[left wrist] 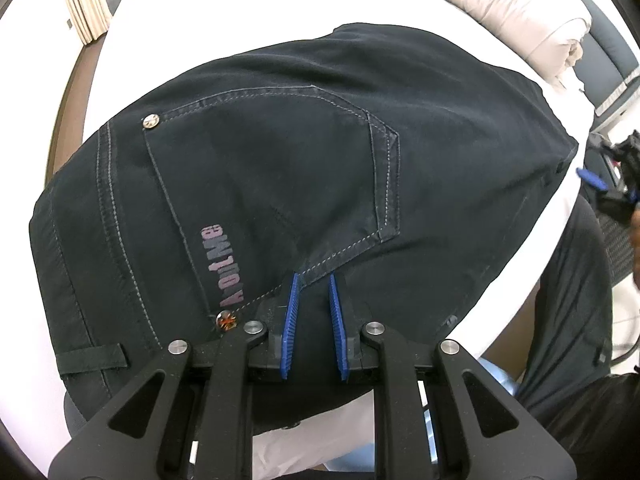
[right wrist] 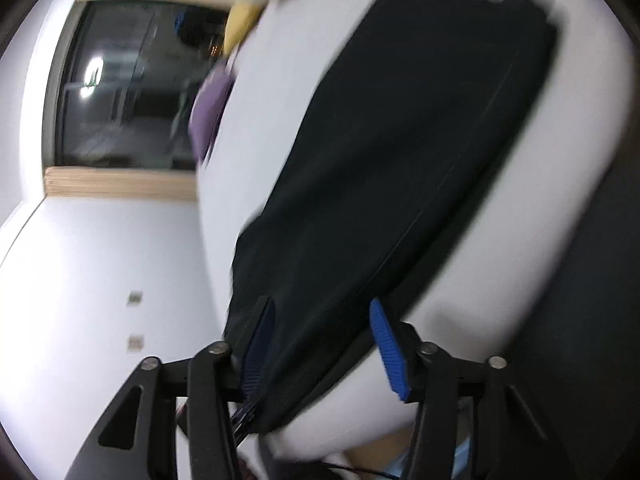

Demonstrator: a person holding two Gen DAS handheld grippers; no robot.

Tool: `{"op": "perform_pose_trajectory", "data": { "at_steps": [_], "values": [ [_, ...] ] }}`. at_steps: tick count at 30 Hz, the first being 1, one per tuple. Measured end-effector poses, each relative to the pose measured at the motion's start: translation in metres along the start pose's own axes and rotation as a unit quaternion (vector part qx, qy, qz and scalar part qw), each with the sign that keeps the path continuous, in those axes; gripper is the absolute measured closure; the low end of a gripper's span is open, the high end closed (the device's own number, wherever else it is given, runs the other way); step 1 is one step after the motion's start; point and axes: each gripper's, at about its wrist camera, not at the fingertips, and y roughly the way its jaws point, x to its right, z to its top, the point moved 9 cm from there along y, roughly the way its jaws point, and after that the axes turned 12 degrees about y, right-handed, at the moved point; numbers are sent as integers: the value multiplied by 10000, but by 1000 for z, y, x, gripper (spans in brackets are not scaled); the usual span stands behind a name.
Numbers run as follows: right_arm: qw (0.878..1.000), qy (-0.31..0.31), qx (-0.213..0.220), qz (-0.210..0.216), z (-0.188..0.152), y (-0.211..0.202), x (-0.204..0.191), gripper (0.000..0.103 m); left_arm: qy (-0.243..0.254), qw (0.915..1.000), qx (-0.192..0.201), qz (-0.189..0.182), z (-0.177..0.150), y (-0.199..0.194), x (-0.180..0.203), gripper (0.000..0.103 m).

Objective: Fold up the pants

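Lying flat, pants [left wrist: 304,184] lengthwise from waistband toward hems.

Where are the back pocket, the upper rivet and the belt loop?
back pocket [left wrist: 276,184], left wrist view, mid-panel.
upper rivet [left wrist: 151,121], left wrist view, its head.
belt loop [left wrist: 94,358], left wrist view, strip middle.

The pants [left wrist: 320,184] lie spread on the bed [left wrist: 224,20]. A folded duvet [left wrist: 520,12] sits behind them to the right; a curtain [left wrist: 86,4] hangs beyond the bed, left.
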Motion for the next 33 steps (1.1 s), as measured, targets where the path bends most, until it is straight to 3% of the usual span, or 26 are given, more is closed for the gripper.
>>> {"op": "perform_pose_trajectory", "data": {
  "at_steps": [4,13,15,16,19,29,33],
  "values": [
    [9979,121,-568,-301,-27,48,11,56,-56,10000,53,-20,-2,-1,-1,87],
    [9961,331,-793,-220,-27,73,14,63,-65,9999,82,-64,-2,1,-3,87],
    [9955,263,-876,-230,-30,79,15,75,-67,9999,81,-66,-1,2,-2,87],
    [9953,217,-910,-270,-31,82,15,92,-59,9999,77,-59,-1,2,-2,87],
    [9952,77,-902,-366,-36,80,21,99,-26,10000,37,-24,0,3,0,87],
    [9957,2,-827,-417,-52,67,32,100,-51,10000,-17,14,0,7,1,87],
    [9972,-73,-678,-314,-46,54,27,93,-97,10000,8,5,2,9,2,87]
  ]
}}
